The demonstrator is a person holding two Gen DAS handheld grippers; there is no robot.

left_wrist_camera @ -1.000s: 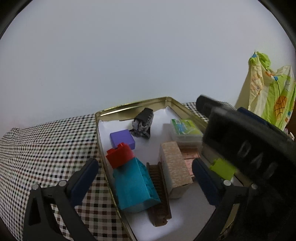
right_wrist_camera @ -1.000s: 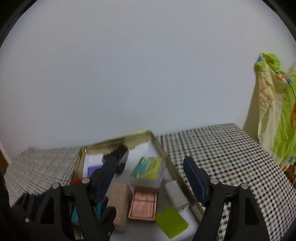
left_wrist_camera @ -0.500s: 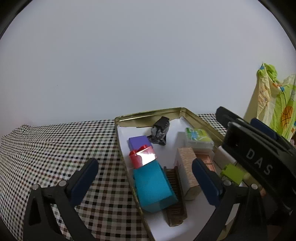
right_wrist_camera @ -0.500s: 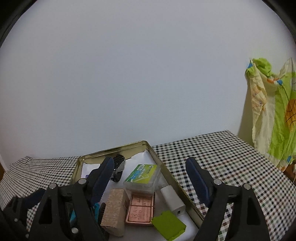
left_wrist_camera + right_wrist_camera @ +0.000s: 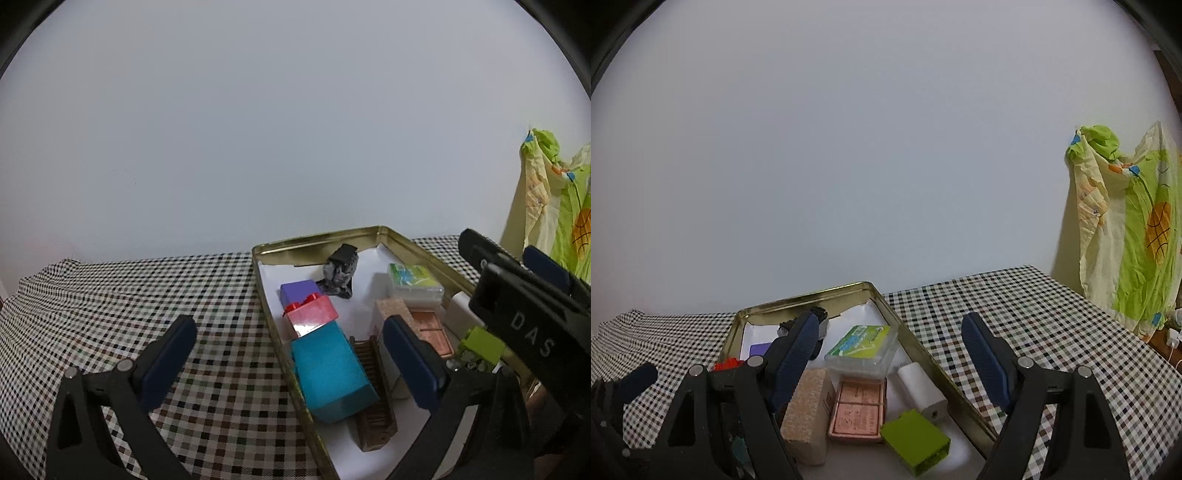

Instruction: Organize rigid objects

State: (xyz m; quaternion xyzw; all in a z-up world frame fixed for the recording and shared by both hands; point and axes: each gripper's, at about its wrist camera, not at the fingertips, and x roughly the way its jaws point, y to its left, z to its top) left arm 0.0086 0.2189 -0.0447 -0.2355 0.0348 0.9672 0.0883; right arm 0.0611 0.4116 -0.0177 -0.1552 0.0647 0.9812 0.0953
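A gold tin tray (image 5: pixel 317 236) (image 5: pixel 812 295) on the checked tablecloth holds several rigid items. Among them are a teal block (image 5: pixel 328 373), a red brick (image 5: pixel 312 314), a purple block (image 5: pixel 299 290), a black-grey lump (image 5: pixel 340 271), a clear green-labelled box (image 5: pixel 862 347), a speckled beige box (image 5: pixel 807 410), a copper tin (image 5: pixel 858 408), a white charger (image 5: pixel 921 387) and a lime block (image 5: pixel 916 443). My left gripper (image 5: pixel 288 356) hangs open over the tray's left rim, holding nothing. My right gripper (image 5: pixel 890 356) is open above the tray's near right part, also holding nothing.
The checked cloth (image 5: pixel 110 295) spreads left of the tray and also right of it (image 5: pixel 1052 332). A green and yellow patterned fabric (image 5: pixel 1126 229) hangs at the far right. A plain wall stands behind. The right gripper's black body (image 5: pixel 524 317) crosses the left wrist view.
In the left wrist view the tray has slid from the middle to the right, showing more cloth on the left. The right wrist view has shifted only slightly. Both grippers stay open.
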